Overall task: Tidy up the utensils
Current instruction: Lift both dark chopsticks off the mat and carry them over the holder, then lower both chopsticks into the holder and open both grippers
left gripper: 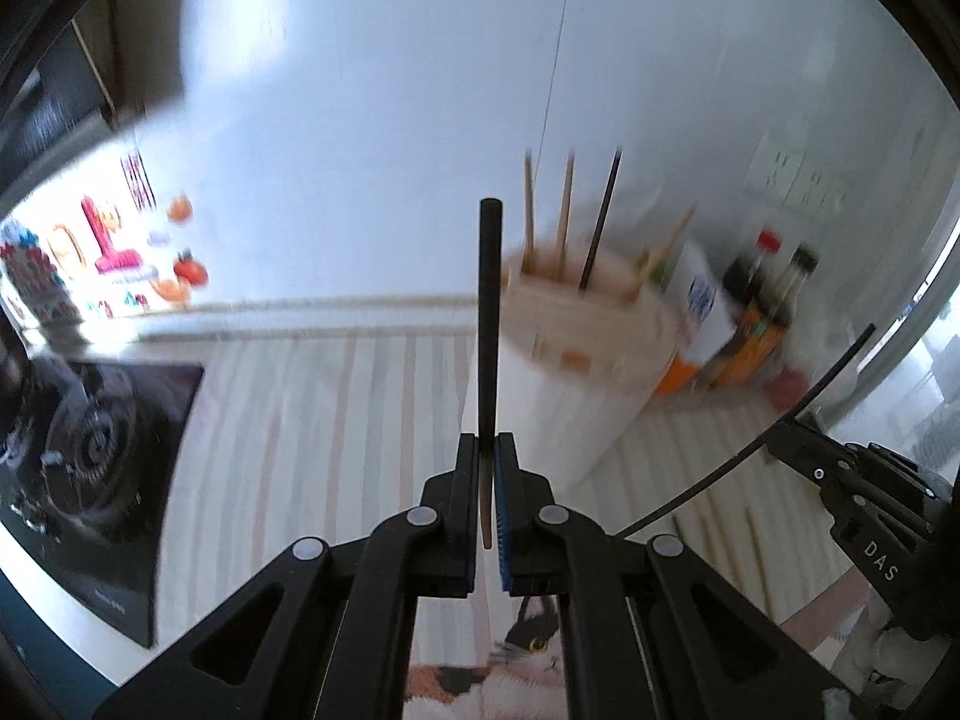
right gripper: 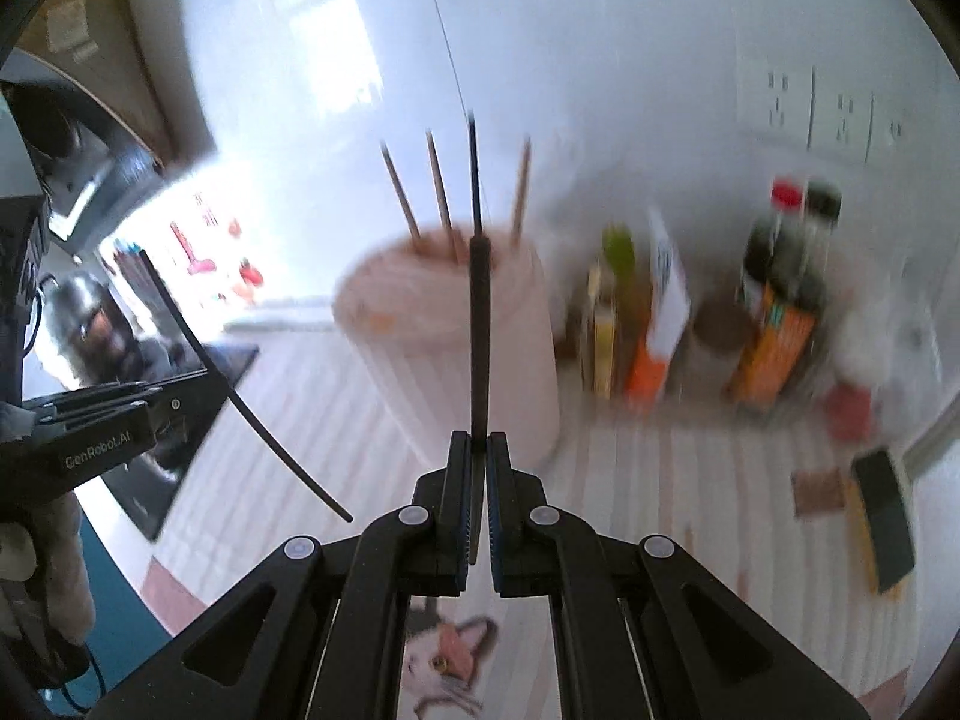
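Black chopstick (left gripper: 489, 312) is clamped upright in the jaws of the left gripper (left gripper: 487, 480); a second black chopstick (right gripper: 480, 348) is clamped likewise in the right gripper (right gripper: 478, 480). Beyond both jaws, the pale utensil holder (right gripper: 456, 348) stands on the striped worktop (right gripper: 288, 420), with 4 sticks (right gripper: 441, 192) rising from it.
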`<state>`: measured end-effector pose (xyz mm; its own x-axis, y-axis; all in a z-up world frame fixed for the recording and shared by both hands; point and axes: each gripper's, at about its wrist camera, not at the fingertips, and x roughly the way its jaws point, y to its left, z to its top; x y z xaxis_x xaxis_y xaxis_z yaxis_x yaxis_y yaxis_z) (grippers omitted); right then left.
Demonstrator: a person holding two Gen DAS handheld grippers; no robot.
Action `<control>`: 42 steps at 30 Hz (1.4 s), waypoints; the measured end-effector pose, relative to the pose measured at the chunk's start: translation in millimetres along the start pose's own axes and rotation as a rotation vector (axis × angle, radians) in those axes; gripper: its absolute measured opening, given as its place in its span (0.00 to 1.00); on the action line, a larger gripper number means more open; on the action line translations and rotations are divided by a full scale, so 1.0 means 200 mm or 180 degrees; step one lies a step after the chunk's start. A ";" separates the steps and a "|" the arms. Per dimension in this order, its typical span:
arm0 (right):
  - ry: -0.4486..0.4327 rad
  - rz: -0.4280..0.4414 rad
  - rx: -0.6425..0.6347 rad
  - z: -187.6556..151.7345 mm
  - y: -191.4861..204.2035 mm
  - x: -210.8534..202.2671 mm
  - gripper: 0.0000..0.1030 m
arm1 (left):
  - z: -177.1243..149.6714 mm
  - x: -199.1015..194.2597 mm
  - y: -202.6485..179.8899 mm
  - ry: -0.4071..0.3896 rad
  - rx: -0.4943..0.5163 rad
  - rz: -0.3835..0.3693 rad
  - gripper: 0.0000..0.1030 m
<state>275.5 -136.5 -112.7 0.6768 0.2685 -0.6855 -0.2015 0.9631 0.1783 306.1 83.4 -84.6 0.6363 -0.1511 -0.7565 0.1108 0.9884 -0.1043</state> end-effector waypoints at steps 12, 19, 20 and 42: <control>-0.0489 0.0297 -0.0035 0.46 0.06 -0.36 0.05 | 0.47 -0.39 -0.06 -0.0460 0.0009 -0.0482 0.02; -0.0751 0.0233 -0.0132 0.72 0.06 -0.43 0.05 | 0.71 -0.26 -0.12 -0.0527 0.0139 -0.0432 0.02; -0.0771 0.0212 -0.0135 0.75 0.05 -0.42 0.05 | 0.75 -0.19 -0.12 -0.0466 0.0150 -0.0435 0.02; 0.0046 0.0105 0.0136 0.85 -0.10 0.21 0.06 | 0.79 0.38 -0.11 0.0568 0.0004 -0.0518 0.07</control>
<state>428.4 -141.0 -24.0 0.6600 0.3002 -0.6887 -0.1929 0.9537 0.2308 472.5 48.0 -37.6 0.4649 -0.3028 -0.8320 0.2018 0.9512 -0.2335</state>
